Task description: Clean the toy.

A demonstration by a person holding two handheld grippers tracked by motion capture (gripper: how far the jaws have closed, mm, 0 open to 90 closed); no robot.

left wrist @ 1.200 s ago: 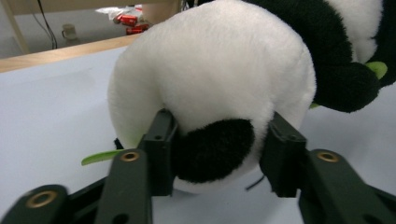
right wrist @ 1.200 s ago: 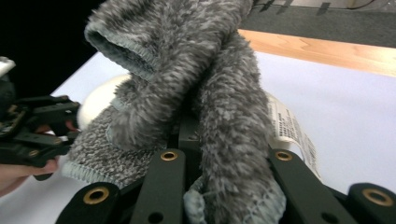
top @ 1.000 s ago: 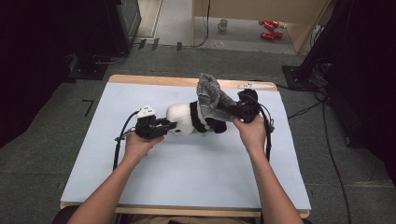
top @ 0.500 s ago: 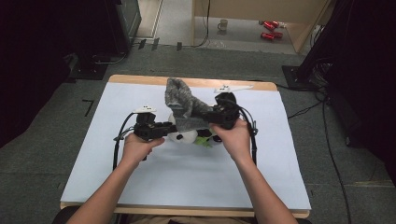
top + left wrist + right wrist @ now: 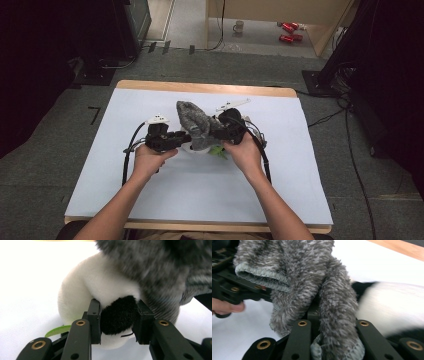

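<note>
We hold the plush panda point(image 5: 85, 292) at the middle of the white table point(image 5: 300, 165), our left gripper point(image 5: 184, 137) pinching its black limb point(image 5: 117, 315). Our right gripper point(image 5: 212, 134), clamped on the fuzzy grey sock point(image 5: 196, 122), has carried it leftward over the panda since a second ago. The sock now drapes the toy, so we judge the covering well begun.

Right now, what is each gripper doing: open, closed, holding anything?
Left gripper: closed on the black limb of the plush panda.
Right gripper: closed on the grey fuzzy sock.
</note>
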